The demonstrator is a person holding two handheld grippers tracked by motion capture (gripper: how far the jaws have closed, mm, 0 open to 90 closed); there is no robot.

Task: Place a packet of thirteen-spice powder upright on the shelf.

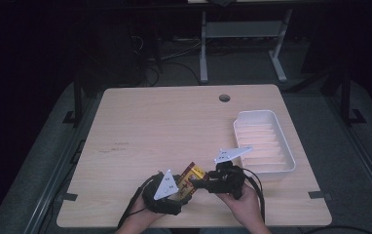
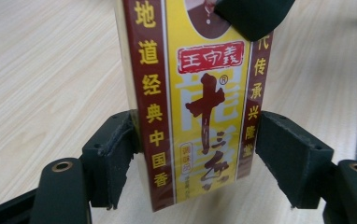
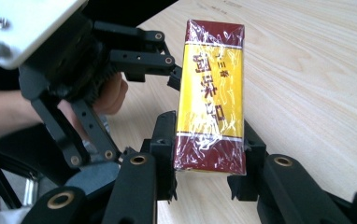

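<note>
Seasoning box (image 2: 193, 107), red and yellow, film-wrapped, sits near the table's (image 1: 140, 126) near edge, between both grippers. Left gripper (image 2: 195, 154) stands parted, pads flanking without pressing; right gripper (image 3: 204, 172) is clamped on one end. We judge it light, stiff, slippery (grip the flat sides).

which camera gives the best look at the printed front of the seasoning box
The left gripper view: the seasoning box faces it, lettering sharp. The right gripper view shows its wrapped end between that tool's pads. The high view shows a small corner.

Bare tabletop (image 1: 164, 126); tray (image 1: 264, 141) at right
</note>
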